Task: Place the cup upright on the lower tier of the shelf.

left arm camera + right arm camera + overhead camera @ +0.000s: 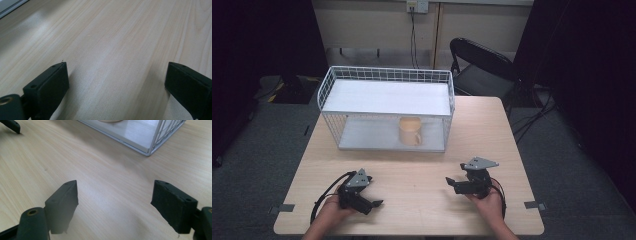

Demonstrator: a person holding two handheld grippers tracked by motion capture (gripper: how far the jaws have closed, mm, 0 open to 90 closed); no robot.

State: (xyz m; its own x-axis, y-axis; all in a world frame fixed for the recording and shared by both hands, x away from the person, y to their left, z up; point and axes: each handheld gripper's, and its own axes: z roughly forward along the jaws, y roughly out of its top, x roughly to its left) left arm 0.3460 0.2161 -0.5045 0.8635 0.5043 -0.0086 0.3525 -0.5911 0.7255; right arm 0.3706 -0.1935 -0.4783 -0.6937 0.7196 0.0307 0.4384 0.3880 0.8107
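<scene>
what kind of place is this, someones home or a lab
Probably a lab or recording room, not a home: black curtains line both sides, a folding chair stands behind the bare wooden table, and tape marks flag the carpet.

Left hand-held gripper [371,196]: black body, grey three-cornered plate on top, black cable looped behind. Right hand-held gripper [453,181]: same build. Jaws: blocky, matte black, small screw holes seen.

The mug [410,131] is blurred behind wire mesh, possibly cream-coloured.
</scene>
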